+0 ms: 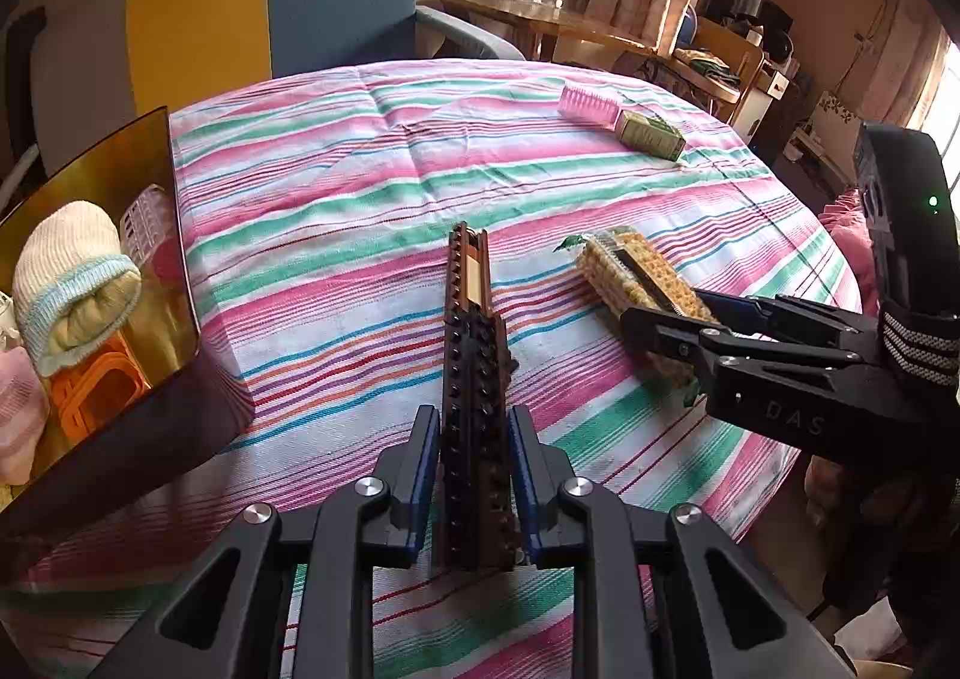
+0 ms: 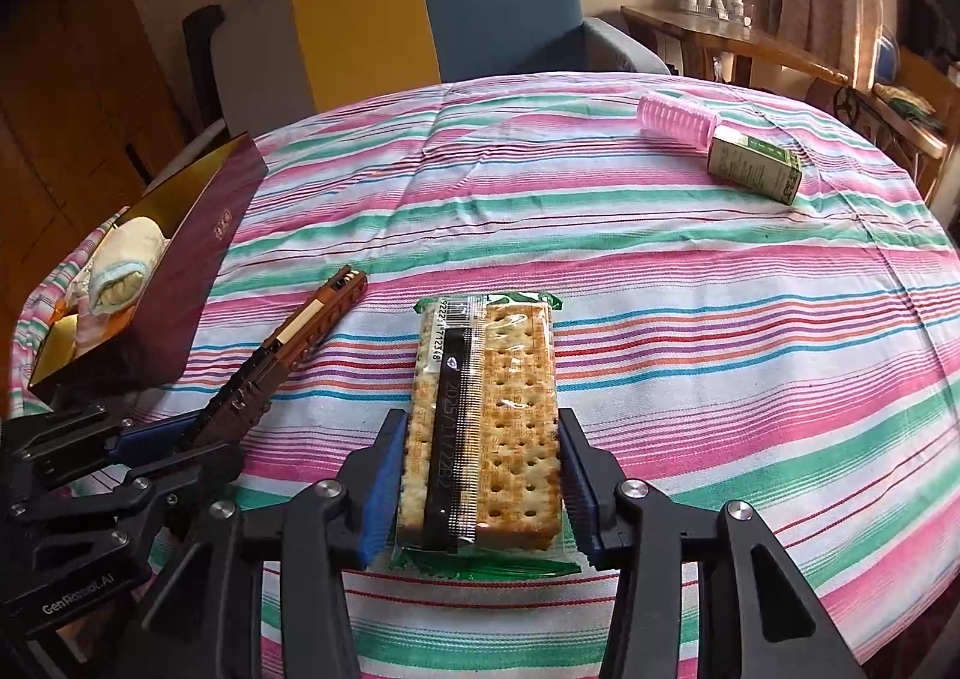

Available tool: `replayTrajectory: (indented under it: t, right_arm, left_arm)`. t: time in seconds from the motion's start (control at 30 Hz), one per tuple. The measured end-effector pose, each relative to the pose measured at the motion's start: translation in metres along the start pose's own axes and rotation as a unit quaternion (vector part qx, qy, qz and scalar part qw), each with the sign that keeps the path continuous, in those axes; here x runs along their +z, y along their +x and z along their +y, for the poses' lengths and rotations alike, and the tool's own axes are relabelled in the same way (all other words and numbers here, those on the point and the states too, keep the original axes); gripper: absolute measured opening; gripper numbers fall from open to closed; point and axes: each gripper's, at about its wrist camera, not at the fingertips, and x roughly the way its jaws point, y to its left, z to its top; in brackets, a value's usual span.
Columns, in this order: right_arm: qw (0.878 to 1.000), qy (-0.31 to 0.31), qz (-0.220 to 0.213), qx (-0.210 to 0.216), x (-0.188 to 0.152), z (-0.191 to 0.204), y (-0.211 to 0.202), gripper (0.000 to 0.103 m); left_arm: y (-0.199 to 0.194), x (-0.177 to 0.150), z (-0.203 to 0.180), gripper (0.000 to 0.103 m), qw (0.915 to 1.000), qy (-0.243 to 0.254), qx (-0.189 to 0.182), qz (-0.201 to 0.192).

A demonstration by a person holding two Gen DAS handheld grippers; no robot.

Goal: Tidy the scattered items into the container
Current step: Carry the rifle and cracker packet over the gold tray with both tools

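Left gripper [image 1: 474, 490]: fingers set narrow on either flank of the brick-built bar [image 1: 471, 355], blue pads at or almost at its sides; firm clamping cannot be confirmed. The bar's long axis runs straight ahead along the fingers, far end pointing up the striped tablecloth [image 1: 372, 187].

Right gripper [image 2: 480, 490]: fingers wider, bracketing the cracker packet [image 2: 489, 409] on its long sides, pads touching or almost touching the wrapper. Packet lies flat, long axis likewise in line with the fingers.

Container [image 1: 162, 235]: open box at the table's left edge, just left of the left gripper, well apart from the right one. Holds a rolled sock [image 1: 72, 283], an orange item and a clear curler.

Open cloth lies between both loads and the box wall; the left hand is judged nearer.

Outstanding: pink curler [image 2: 678, 118] and green carton [image 2: 756, 169], touching, far right.
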Motion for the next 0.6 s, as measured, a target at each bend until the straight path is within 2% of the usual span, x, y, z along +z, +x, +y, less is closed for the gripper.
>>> replayTrajectory:
  t: [0.07,0.23,0.37,0.47,0.53,0.6]
  right_arm:
    - [1.0,0.005,0.0,0.005,0.0,0.002,-0.002,0.048]
    - [1.0,-0.006,0.001,0.0,0.001,0.013,-0.002,0.048]
    - [1.0,-0.013,0.011,-0.007,-0.003,0.016,0.002,0.048]
    - [1.0,-0.014,0.012,-0.006,-0.004,0.016,0.003,0.048]
    - [1.0,-0.013,0.012,-0.003,-0.004,0.014,0.003,0.048]
    - [1.0,-0.012,0.012,0.0,-0.003,0.013,0.003,0.048]
  left_arm:
    - [-0.006,0.001,0.0,0.022,0.9999,0.006,0.002,-0.011]
    - [0.004,-0.003,0.003,0.022,1.0,0.006,0.002,0.007]
    - [0.003,-0.003,0.005,0.036,0.9997,0.013,-0.017,0.012]
    - [0.007,-0.002,0.001,0.036,0.9991,0.027,-0.023,0.024]
    - [0.007,-0.004,-0.002,0.03,0.9986,0.038,-0.021,0.029]
    - [0.001,-0.009,0.0,0.03,0.9983,0.041,-0.029,0.03]
